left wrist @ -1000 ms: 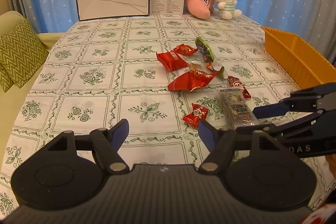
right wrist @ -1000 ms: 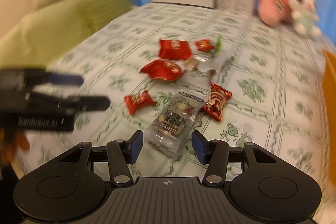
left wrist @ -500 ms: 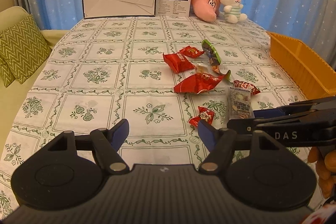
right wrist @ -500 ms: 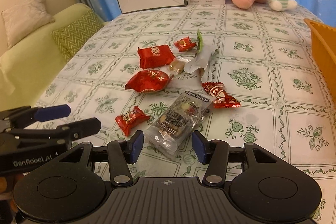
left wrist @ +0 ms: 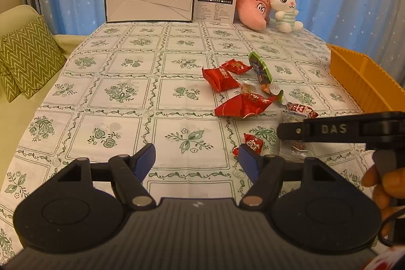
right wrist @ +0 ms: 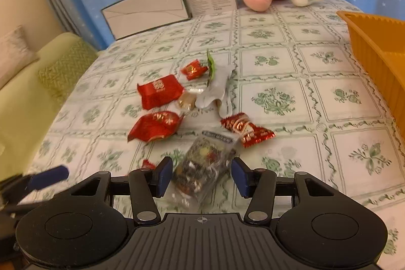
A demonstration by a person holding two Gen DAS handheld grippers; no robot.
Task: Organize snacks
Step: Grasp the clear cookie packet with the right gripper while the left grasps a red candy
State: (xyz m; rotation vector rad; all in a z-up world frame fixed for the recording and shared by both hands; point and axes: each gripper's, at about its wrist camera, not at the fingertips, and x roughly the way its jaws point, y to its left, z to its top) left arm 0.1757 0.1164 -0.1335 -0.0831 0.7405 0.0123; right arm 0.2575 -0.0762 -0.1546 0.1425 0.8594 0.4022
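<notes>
a clear packet of mixed nuts (right wrist: 202,168) lies on the worktop (right wrist: 278,55) at lower centre of the right wrist frame, between the pads of the right hand-held gripper (right wrist: 201,176), whose jaws stand apart with gaps on both sides of the packet. red snack wrappers (right wrist: 158,90) lie scattered just beyond it, mid-frame. an orange tray (right wrist: 374,47) sits at the right edge. the left hand-held gripper (left wrist: 196,160) has its jaws wide apart over bare cloth at lower centre of its own frame.

Orange bin (right wrist: 374,42) cut off at right edge; small red candy (right wrist: 148,164) mostly hidden behind left finger; lower left blurred.
</notes>
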